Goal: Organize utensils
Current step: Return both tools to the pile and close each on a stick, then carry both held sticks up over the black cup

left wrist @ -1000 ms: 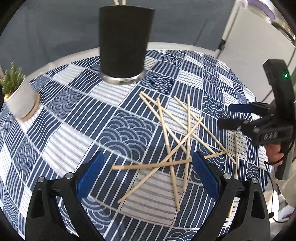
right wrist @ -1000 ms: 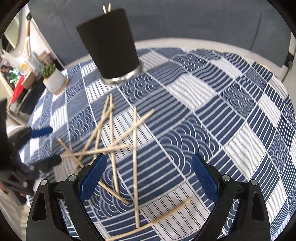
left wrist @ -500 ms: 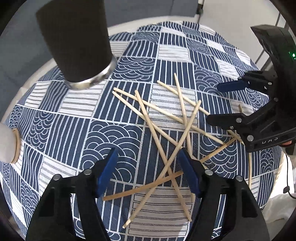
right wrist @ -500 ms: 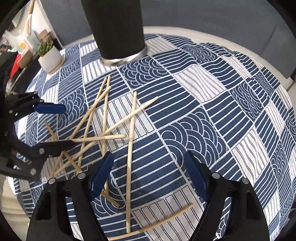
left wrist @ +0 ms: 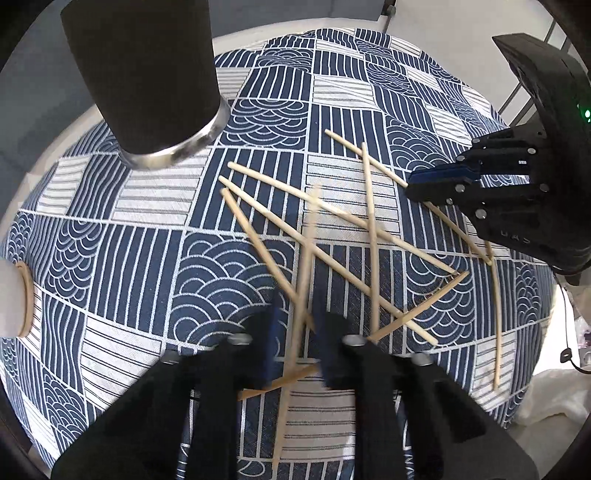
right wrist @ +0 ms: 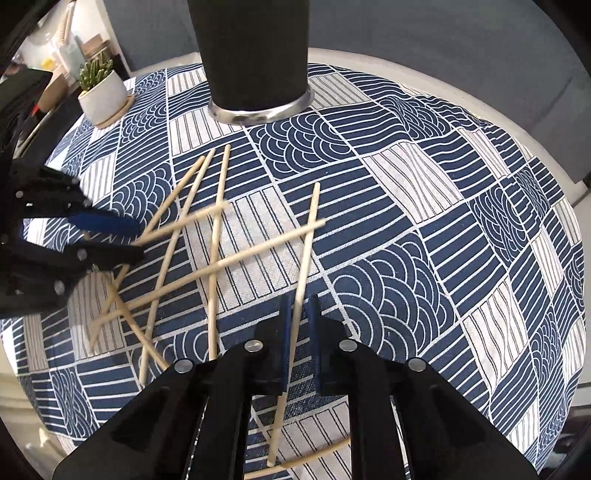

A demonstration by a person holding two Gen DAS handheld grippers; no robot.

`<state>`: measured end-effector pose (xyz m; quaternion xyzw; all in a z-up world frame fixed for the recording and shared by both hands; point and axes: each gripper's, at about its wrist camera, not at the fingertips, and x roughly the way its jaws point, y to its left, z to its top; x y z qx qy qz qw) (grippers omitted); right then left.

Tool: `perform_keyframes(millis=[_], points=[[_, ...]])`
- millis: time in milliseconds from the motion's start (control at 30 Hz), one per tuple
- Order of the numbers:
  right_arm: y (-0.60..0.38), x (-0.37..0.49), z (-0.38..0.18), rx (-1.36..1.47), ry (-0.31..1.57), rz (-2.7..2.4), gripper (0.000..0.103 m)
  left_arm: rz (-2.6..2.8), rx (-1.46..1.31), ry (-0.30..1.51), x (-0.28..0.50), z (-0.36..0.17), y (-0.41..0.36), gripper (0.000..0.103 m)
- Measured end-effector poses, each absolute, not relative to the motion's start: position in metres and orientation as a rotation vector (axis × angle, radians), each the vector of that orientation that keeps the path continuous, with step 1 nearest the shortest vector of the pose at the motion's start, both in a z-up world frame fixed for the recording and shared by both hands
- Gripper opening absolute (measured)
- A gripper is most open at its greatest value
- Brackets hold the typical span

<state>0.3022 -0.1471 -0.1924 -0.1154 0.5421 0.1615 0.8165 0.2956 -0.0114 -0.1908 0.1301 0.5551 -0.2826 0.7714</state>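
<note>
Several wooden chopsticks (left wrist: 373, 236) lie crossed on the blue patterned tablecloth (left wrist: 140, 254). A tall black holder (left wrist: 144, 77) with a metal base stands behind them; it also shows in the right wrist view (right wrist: 255, 55). My left gripper (left wrist: 299, 339) is nearly closed around one blurred chopstick (left wrist: 306, 258). My right gripper (right wrist: 297, 332) is nearly closed around another chopstick (right wrist: 306, 251) that runs between its blue pads. Each gripper shows in the other's view, the right one (left wrist: 439, 184) and the left one (right wrist: 107, 240), low over the pile.
A small plant in a white pot (right wrist: 101, 92) stands on a wooden coaster at the table's left. Cluttered shelves (right wrist: 55, 37) lie beyond it. The round table's edge (right wrist: 535, 147) curves behind the holder, with a grey sofa (right wrist: 443, 33) past it.
Both grippers have dropped toward the pile and narrowed from wide open to nearly closed, each around a chopstick. The left one's chopstick is blurred from motion.
</note>
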Motion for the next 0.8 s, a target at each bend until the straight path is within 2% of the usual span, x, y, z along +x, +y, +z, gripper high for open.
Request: perform_keyframes(millis=[167,467,800], points=[[-0.151,0.306,-0.19,-0.221,1.161,0.33,0.005,-0.616,0.215,1.218,0.294,-0.19,-0.005,0.005],[-0.169,0.311,-0.171,-0.129,1.122,0.329,0.005,-0.569,0.173,1.217,0.293,-0.184,0.011,0.005],[-0.185,0.301,-0.139,-0.112,1.045,0.324,0.005,-0.469,0.124,1.116,0.28,-0.152,0.026,0.005]])
